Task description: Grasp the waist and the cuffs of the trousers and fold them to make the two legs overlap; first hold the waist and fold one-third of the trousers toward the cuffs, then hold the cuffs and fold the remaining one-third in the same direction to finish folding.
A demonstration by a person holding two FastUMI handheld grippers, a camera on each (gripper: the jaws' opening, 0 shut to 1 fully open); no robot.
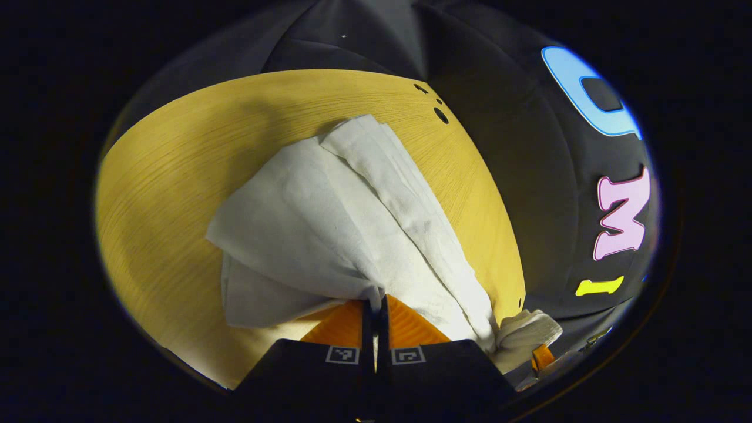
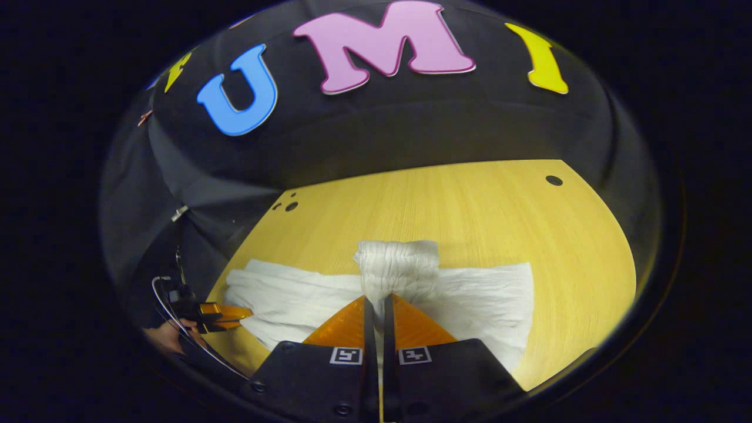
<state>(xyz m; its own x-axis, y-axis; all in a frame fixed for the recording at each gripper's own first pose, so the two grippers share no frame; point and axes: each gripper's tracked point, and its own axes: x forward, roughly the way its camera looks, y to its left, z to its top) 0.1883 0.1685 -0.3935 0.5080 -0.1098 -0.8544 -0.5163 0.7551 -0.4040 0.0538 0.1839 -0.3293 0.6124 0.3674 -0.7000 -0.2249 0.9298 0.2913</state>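
Note:
White trousers (image 1: 329,217) lie bunched on the yellow wooden table (image 1: 170,176). My left gripper (image 1: 375,304) is shut on a pinched fold at their cuff end, and the cloth fans out from its fingers. In the right gripper view, my right gripper (image 2: 376,301) is shut on the gathered elastic waist (image 2: 398,263), lifted a little, with the trousers (image 2: 487,299) spread to both sides below it. The right gripper (image 1: 541,356) also appears at the lower right of the left gripper view, holding the waist bunch (image 1: 526,332). The left gripper (image 2: 222,314) is at the far left of the right gripper view.
The table (image 2: 470,200) has small dark holes near its corners (image 1: 440,115) (image 2: 554,180) (image 2: 291,205). Black cloth walls stand close behind the table edges. A hand (image 2: 167,339) and a cable hang behind the left gripper. Bare wood stretches beyond the trousers.

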